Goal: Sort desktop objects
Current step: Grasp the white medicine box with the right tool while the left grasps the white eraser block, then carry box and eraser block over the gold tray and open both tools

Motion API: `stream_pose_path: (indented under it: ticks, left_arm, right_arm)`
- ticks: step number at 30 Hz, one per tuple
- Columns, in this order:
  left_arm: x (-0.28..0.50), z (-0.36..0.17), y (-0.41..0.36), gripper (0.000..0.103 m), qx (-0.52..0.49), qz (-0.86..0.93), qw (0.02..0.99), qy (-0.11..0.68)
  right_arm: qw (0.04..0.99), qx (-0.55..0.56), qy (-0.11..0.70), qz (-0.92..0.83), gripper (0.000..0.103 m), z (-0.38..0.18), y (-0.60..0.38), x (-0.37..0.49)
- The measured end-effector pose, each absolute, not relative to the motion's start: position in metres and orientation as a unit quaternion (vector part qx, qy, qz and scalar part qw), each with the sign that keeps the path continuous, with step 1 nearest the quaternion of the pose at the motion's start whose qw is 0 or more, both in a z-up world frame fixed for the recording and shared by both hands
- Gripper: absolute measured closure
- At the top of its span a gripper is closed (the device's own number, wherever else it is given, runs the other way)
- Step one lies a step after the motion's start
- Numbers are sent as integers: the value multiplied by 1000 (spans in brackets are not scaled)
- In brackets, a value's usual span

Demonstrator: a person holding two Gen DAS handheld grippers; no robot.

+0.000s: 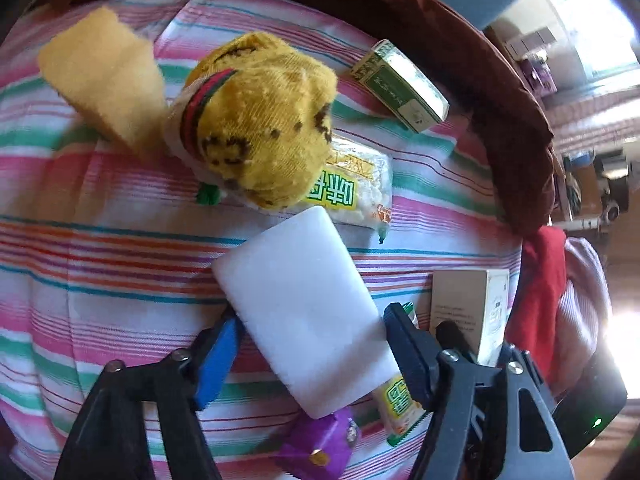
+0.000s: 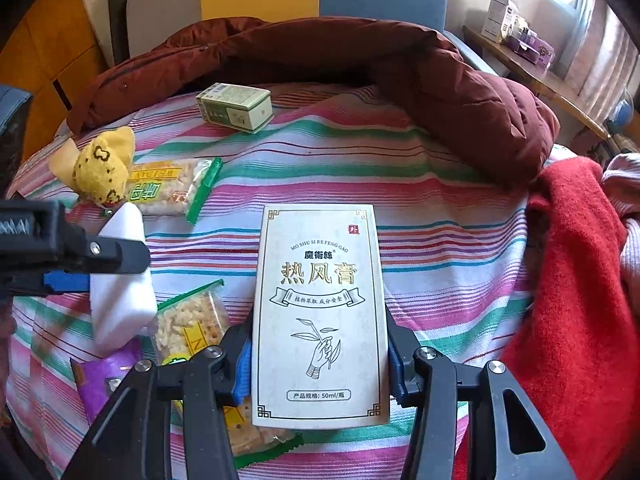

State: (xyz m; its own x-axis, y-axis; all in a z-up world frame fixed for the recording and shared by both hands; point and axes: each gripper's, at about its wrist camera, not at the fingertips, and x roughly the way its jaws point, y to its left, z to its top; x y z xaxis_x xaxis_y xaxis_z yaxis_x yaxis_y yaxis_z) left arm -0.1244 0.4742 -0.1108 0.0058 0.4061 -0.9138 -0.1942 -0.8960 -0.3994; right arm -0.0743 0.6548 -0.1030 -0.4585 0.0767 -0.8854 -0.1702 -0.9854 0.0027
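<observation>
Tongs on the left (image 1: 312, 332) squeeze a white block (image 1: 304, 312) above the striped cloth (image 1: 100, 260), while right tongs (image 2: 320, 364) squeeze a cream box (image 2: 320, 316) near a red blanket (image 2: 572, 300).

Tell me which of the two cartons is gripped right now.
The tall beige carton, clamped in the right gripper; the green carton lies free near the brown coat.

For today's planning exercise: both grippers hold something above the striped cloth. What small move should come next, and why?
Probably lift the right gripper slightly: its fingers clamp the cream box over a snack packet, close to the left gripper holding the white block.
</observation>
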Motion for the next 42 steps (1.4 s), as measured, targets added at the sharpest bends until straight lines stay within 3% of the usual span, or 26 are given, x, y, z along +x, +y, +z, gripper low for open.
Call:
stream_pose_path:
  ticks: [3,18,42]
  left_arm:
    - [-120,-109,468,40,-665,706,230,-78]
    - [-88,-49,399,40,-535,780,325,-10]
    - [-47,-13,229,40,-438,859,266,10]
  right_arm:
    - [73,-513,43,854,52,-103,654,-74]
    - [36,-459,76,884,52,-77,647,-66]
    - [-54,-471,19,880,52,-40,516,-64]
